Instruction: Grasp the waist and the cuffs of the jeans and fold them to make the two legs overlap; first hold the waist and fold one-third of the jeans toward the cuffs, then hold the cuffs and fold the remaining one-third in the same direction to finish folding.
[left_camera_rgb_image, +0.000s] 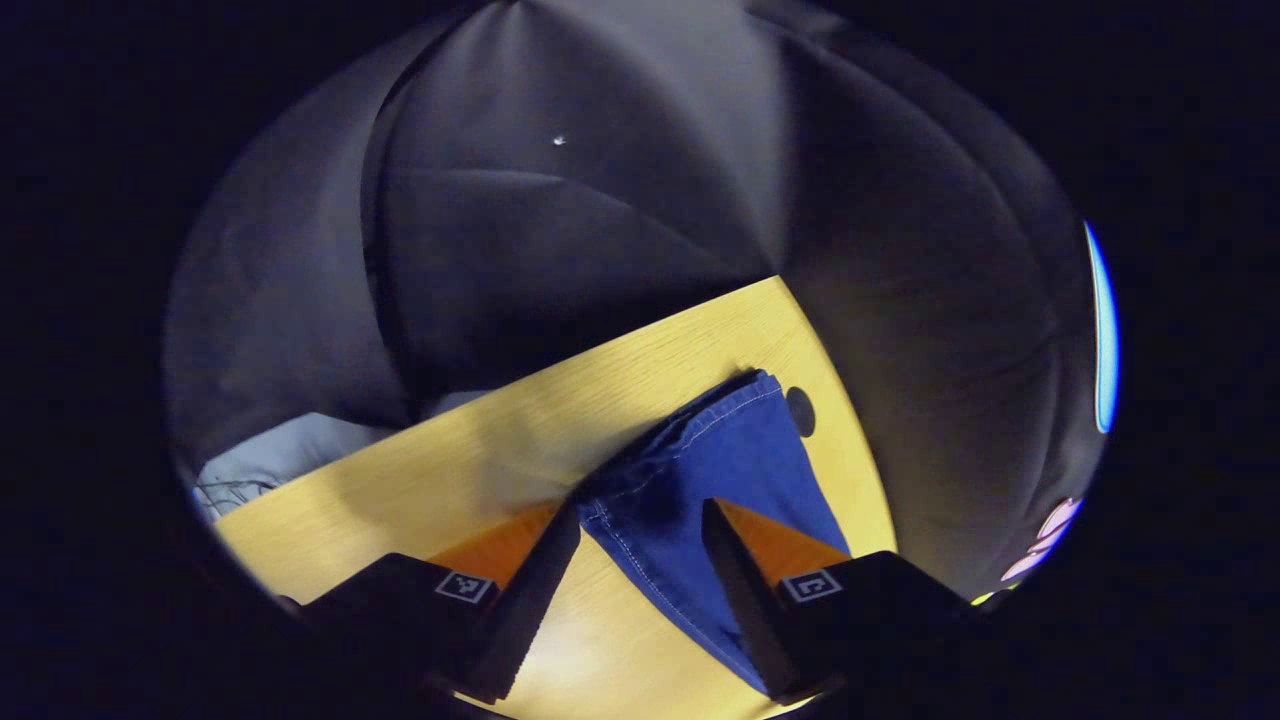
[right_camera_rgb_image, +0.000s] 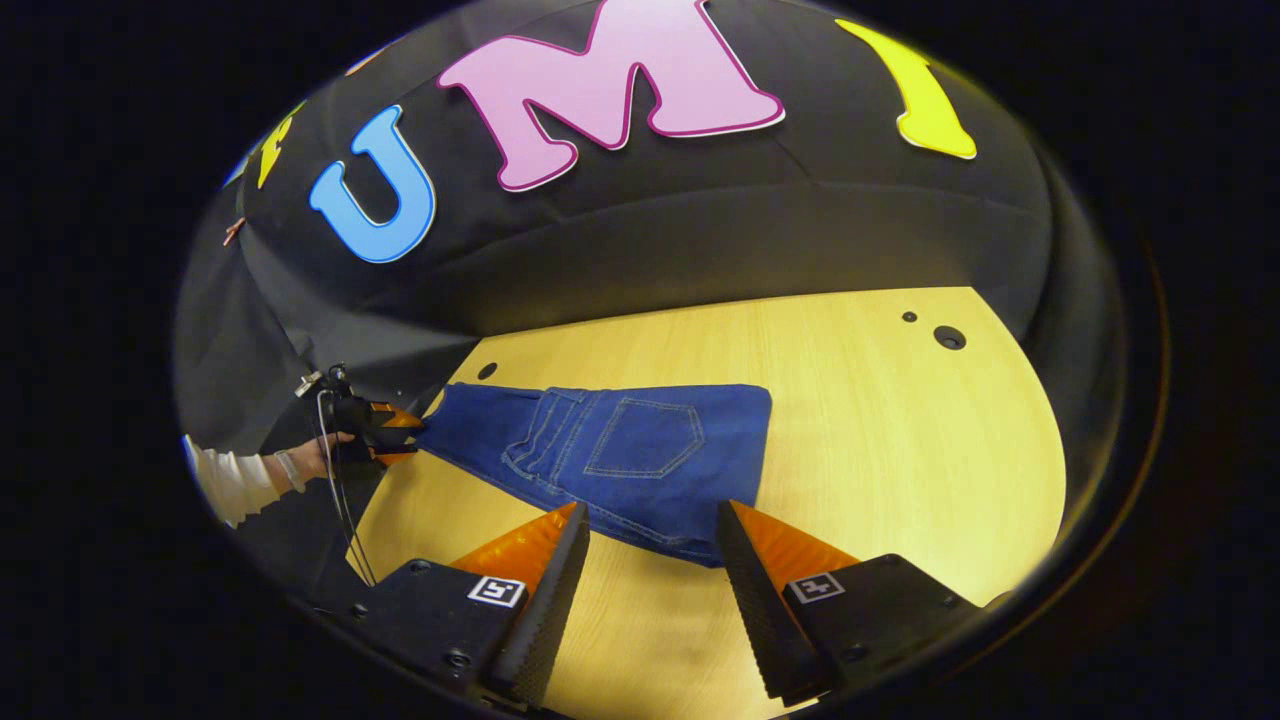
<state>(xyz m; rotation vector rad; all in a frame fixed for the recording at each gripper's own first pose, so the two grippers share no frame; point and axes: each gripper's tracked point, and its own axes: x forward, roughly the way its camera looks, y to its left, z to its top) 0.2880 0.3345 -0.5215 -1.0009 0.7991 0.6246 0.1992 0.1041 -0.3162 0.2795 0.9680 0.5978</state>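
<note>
Blue jeans (right_camera_rgb_image: 640, 445) lie flat on the yellow wooden table (right_camera_rgb_image: 900, 450), one back pocket facing up. My right gripper (right_camera_rgb_image: 650, 510) is open, its fingers standing either side of the near edge of the jeans at the pocket end. At the far left end of the jeans, a hand in a white sleeve holds my left gripper (right_camera_rgb_image: 388, 432). In the left gripper view that gripper (left_camera_rgb_image: 640, 515) is open, and a stitched end of the jeans (left_camera_rgb_image: 700, 470) lies between its spread fingers. Neither gripper presses on the cloth.
Round holes mark the table top (left_camera_rgb_image: 800, 410) (right_camera_rgb_image: 948, 337). The black booth wall rises close behind the table. A pale cloth (left_camera_rgb_image: 290, 450) lies past the table's edge in the left gripper view. A cable (right_camera_rgb_image: 340, 500) hangs from the left gripper.
</note>
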